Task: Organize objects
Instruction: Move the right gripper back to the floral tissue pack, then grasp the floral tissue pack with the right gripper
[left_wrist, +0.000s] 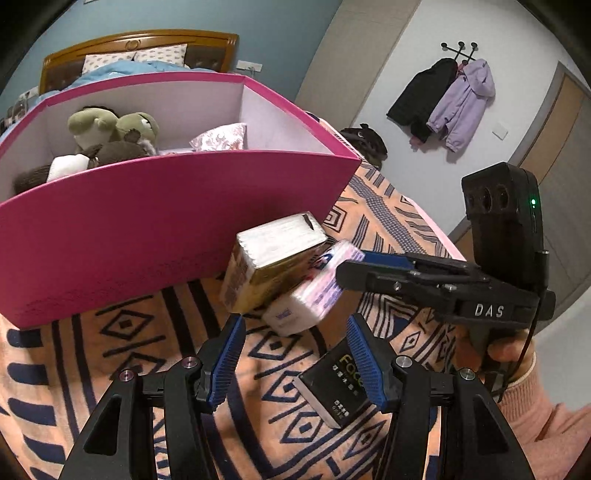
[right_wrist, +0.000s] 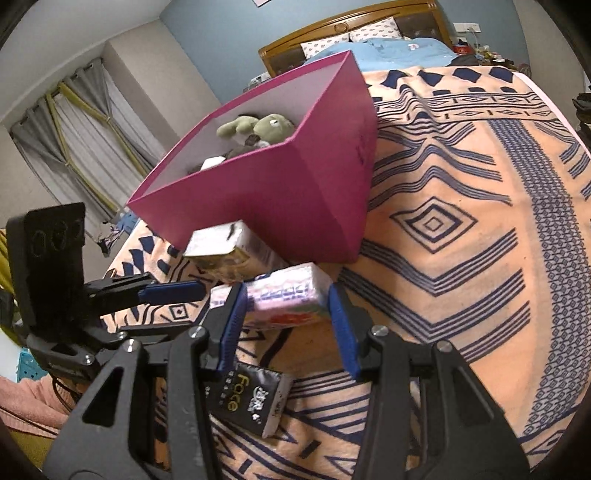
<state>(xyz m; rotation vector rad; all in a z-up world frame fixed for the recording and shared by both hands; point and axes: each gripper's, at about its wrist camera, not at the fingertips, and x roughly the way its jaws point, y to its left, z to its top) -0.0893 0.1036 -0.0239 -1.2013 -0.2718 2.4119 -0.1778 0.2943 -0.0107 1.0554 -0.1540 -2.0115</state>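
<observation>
A pink box (left_wrist: 177, 236) sits on the bed (right_wrist: 461, 229) at the upper left of both views, already holding plush toys (left_wrist: 110, 129) and a small packet, so it serves as the collecting bin. Three things lie loose on the blanket just in front of it: a gold carton (left_wrist: 266, 262) leaning near the box wall, a tissue pack (right_wrist: 284, 299) touching it, and a black pack (left_wrist: 332, 384) lower in the frame.

The right gripper (right_wrist: 286, 325) is spread, its blue pads flanking the tissue pack without visibly pressing it; likely lining up a grasp. The left gripper (left_wrist: 295, 363) is also spread and holds nothing, with the black pack beside its right pad, probably its next pick.
</observation>
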